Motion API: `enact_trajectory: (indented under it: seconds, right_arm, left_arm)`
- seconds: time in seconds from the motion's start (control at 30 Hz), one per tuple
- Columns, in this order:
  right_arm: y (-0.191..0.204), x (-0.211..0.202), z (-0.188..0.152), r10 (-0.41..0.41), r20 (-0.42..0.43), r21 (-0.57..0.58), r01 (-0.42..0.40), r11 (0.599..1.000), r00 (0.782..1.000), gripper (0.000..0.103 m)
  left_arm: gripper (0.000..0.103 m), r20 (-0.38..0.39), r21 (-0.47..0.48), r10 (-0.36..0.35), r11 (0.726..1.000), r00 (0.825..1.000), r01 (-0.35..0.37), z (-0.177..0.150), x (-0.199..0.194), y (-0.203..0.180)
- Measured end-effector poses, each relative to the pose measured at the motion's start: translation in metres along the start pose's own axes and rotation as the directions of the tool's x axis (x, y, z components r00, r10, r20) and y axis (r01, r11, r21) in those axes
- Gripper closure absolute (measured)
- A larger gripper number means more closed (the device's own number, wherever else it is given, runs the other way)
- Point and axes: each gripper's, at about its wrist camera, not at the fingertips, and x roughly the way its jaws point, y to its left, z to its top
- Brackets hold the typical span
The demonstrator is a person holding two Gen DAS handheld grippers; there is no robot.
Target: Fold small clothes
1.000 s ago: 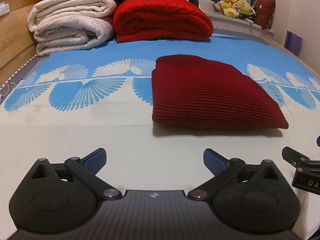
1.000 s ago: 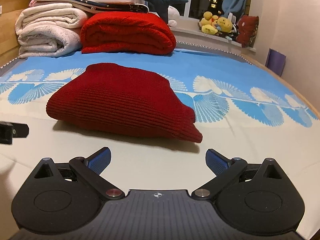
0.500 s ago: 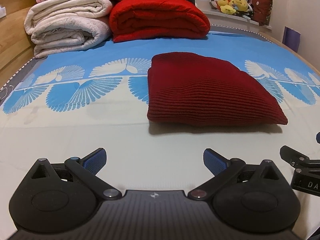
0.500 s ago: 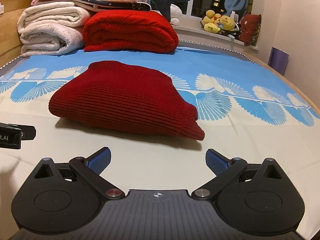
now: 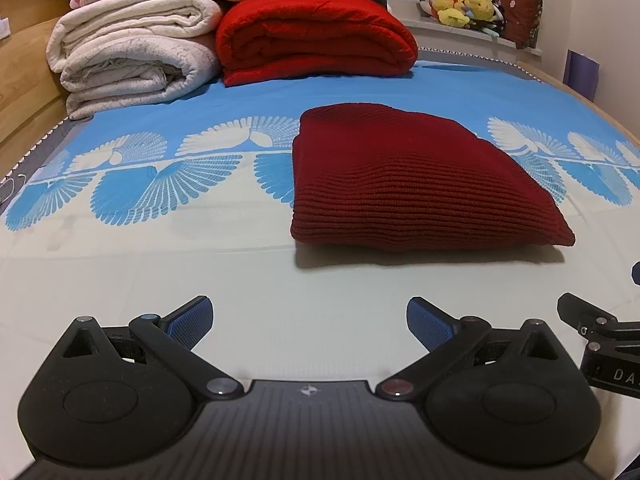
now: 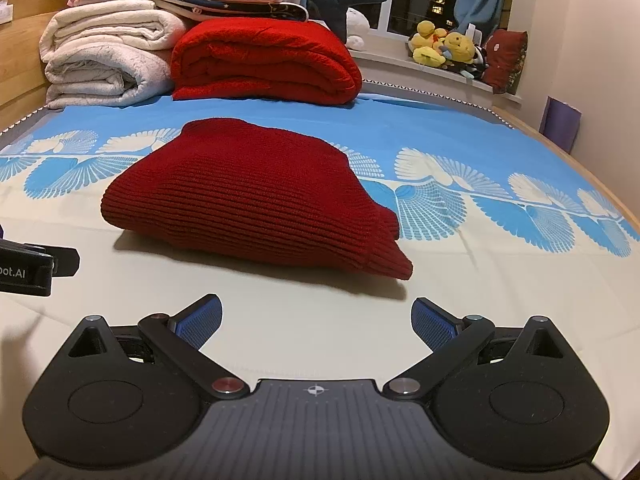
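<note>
A dark red knit garment [image 5: 412,184] lies folded into a compact rectangle on the bed sheet [image 5: 200,264]; it also shows in the right wrist view [image 6: 248,196]. My left gripper [image 5: 310,320] is open and empty, a short way in front of the garment and left of its middle. My right gripper [image 6: 316,320] is open and empty, in front of the garment's near right corner. Part of the right gripper shows at the right edge of the left wrist view [image 5: 600,340], and part of the left gripper at the left edge of the right wrist view [image 6: 32,268].
Rolled white blankets [image 5: 132,52] and a folded bright red blanket [image 5: 312,36] are stacked at the head of the bed, with more bedding on top. Plush toys [image 6: 448,48] sit on the windowsill. A wooden bed frame [image 5: 24,92] runs along the left.
Both grippers have drifted slightly, so the garment sits a little differently in each view. Both stay open and the garment has not moved.
</note>
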Motion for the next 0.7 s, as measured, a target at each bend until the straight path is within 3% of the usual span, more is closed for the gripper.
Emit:
enact_trajectory:
  seconds: [0.7]
  right_arm:
    - [-0.0007, -0.0001, -0.0013, 0.007, -0.002, -0.009, -0.007, 1.0, 1.0, 0.003]
  left_arm:
    - [0.0, -0.003, 0.008, 0.006, 1.0, 1.0, -0.006, -0.0022, 0.0009, -0.0012]
